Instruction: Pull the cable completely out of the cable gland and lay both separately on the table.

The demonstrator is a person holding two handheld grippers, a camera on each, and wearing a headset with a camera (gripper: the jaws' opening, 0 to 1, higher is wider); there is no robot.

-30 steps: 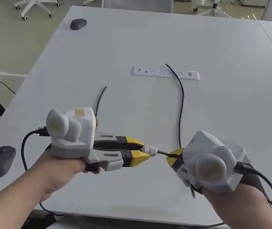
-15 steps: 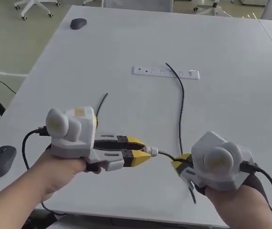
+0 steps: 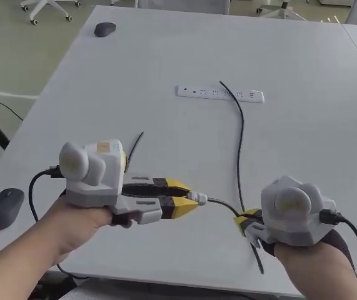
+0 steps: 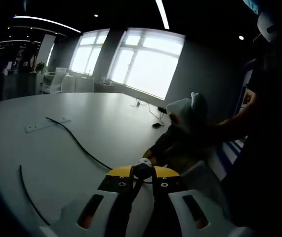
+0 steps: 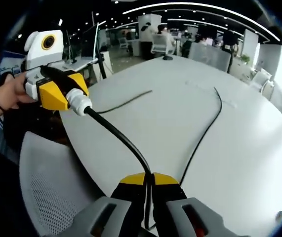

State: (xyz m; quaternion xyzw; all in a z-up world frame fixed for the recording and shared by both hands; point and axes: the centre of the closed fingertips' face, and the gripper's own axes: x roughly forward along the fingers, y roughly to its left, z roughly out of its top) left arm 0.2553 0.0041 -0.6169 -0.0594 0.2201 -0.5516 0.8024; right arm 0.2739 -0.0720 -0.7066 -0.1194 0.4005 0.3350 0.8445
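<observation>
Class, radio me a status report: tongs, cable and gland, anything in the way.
Left tongs shut on gland. Right tongs shut on cable, which is not yet out of gland. Power strip lies far off, no obstruction.

cable [image 3: 240,144] black; cable gland [image 3: 197,198] white. left gripper [image 3: 187,199] and right gripper [image 3: 242,220] pale grey, yellow-tipped. table [image 3: 165,62] light grey; mouse [image 3: 3,208] dark grey.
</observation>
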